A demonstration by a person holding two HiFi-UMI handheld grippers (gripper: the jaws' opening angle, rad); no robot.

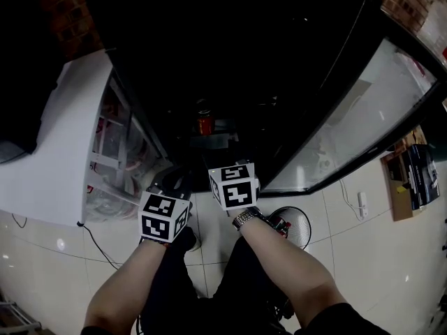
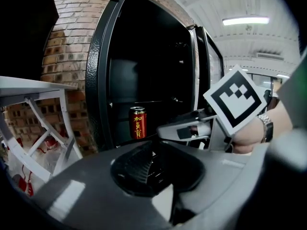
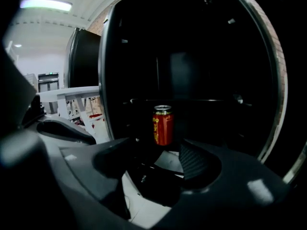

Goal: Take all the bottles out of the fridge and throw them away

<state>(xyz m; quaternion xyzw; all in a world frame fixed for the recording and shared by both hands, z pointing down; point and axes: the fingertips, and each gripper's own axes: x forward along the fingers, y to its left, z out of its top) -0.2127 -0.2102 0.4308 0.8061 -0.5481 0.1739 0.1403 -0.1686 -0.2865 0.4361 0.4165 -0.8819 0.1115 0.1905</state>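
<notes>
- Right gripper (image 3: 153,163) stands with its jaws wide apart and nothing between them, aimed slightly downward into the open fridge (image 3: 102,80).
- Straight ahead, framed by those jaws but well apart from them, a red can (image 3: 163,125) stands upright and untouched inside the dark cabinet.
- Left gripper (image 2: 154,158), just beside its partner, has its jaws drawn together and carries nothing.
- From the head view, the can rests on a grey ledge (image 1: 218,142) low in the fridge. The glass door (image 1: 349,110) is swung wide to the right, and a white table (image 1: 63,138) flanks the left side.
- No bottle shows anywhere in the interior. The can is the only drink visible, though the corners are too dark to check.
- By appearances the clear-out is down to this last item, or it is the whole job. The grab, the carry and the throwing away all remain, and no bin can be picked out.
</notes>
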